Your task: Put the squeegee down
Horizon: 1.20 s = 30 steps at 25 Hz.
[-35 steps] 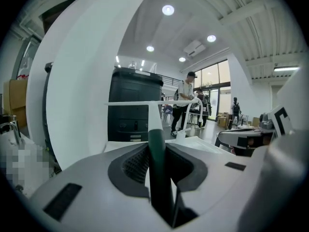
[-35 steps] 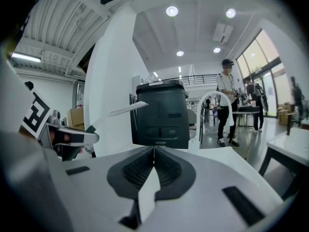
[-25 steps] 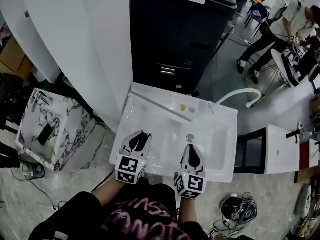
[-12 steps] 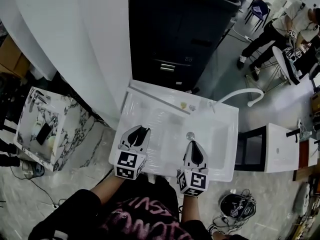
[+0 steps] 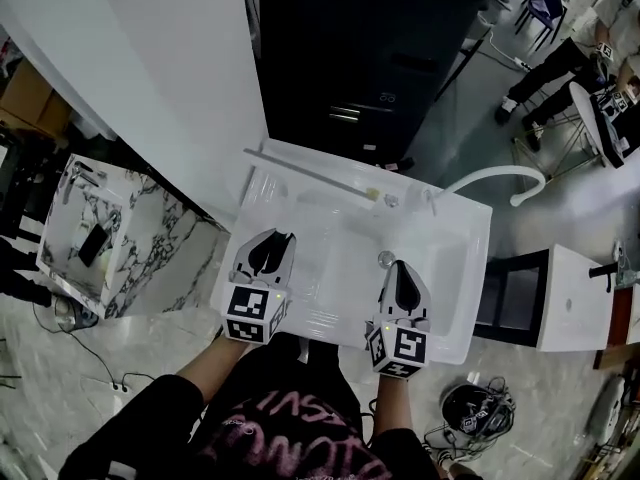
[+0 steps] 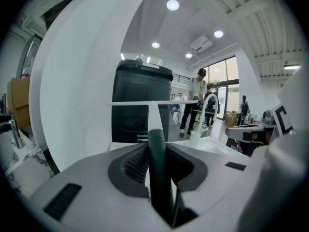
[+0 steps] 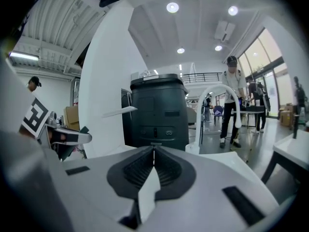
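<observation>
The squeegee (image 5: 310, 173) is off the surface, held by its dark green handle in the left gripper (image 5: 272, 243), whose tongs pinch the handle from both sides. Its long white blade reaches out over the far left rim of the white sink (image 5: 455, 268), in front of the dark cabinet (image 5: 380, 58). Over the last second the grip has not loosened, and the left gripper has drifted only a little across the near left of the basin. The right gripper (image 5: 398, 273), its tongs pressed together on nothing, has slid to the right of the drain (image 5: 383, 259). So the putting-down seems barely begun. The blade still has to be lowered onto a resting place before the tongs can spread.
</observation>
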Available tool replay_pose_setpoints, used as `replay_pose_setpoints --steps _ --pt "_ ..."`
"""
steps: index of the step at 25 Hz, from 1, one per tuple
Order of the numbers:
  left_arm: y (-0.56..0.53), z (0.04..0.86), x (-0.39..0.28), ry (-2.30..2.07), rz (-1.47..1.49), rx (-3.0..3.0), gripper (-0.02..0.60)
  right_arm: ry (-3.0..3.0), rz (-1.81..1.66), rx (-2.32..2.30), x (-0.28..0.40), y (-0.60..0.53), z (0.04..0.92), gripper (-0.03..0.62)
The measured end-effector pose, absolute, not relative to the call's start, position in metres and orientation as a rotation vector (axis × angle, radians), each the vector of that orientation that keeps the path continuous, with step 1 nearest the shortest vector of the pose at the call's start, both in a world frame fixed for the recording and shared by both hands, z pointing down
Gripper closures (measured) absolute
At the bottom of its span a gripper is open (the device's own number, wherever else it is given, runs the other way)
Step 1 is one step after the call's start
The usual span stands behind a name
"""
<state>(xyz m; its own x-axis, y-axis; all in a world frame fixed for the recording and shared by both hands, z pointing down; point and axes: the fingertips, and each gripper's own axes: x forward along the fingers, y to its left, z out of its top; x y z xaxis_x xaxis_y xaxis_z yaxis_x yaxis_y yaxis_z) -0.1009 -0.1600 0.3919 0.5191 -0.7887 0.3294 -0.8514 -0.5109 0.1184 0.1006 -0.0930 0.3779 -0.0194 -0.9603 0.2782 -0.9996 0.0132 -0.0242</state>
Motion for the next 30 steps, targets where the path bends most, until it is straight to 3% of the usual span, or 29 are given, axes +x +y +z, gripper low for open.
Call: replay_pose_setpoints --steps 30 --pt "-0.171 0.382 -0.073 -1.483 0.363 2.458 0.497 -2.211 0.378 1.994 0.127 -0.117 0.387 0.572"
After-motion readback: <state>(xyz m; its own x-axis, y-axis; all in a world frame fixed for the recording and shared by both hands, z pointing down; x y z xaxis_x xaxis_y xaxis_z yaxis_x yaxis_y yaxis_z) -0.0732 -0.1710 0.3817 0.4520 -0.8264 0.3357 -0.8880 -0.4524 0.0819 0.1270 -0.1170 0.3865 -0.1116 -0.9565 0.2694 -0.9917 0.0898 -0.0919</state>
